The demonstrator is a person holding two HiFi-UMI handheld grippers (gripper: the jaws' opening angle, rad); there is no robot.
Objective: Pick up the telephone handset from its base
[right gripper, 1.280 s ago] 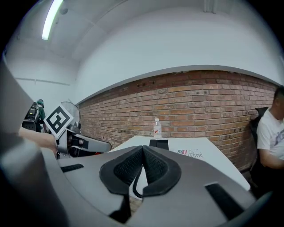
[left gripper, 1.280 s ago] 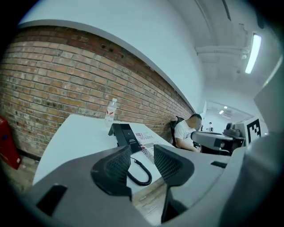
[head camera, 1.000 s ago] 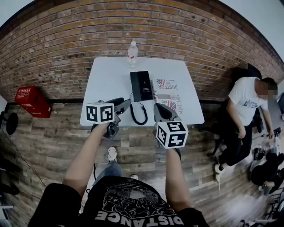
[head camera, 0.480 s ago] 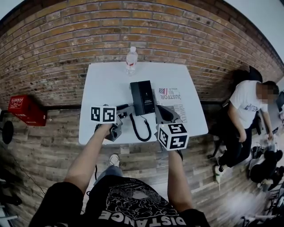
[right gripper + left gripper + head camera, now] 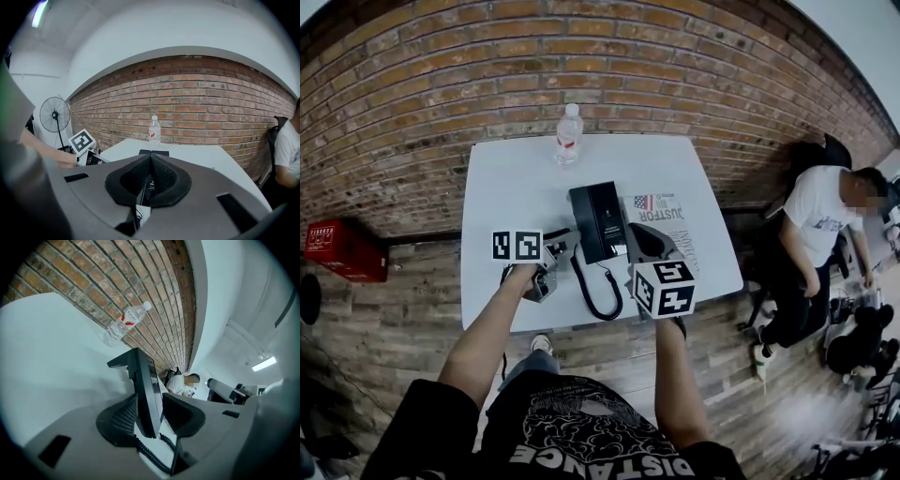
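Both empty: left gripper fingers apart near phone; right gripper fingers together. Cord could snag, dragging phone off bench.

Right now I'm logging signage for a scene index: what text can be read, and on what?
"DISTANCE": on the black shirt.
"JUSTFOR": on the printed sheet beside the telephone.
Too small to read: bottle label, red crate print.
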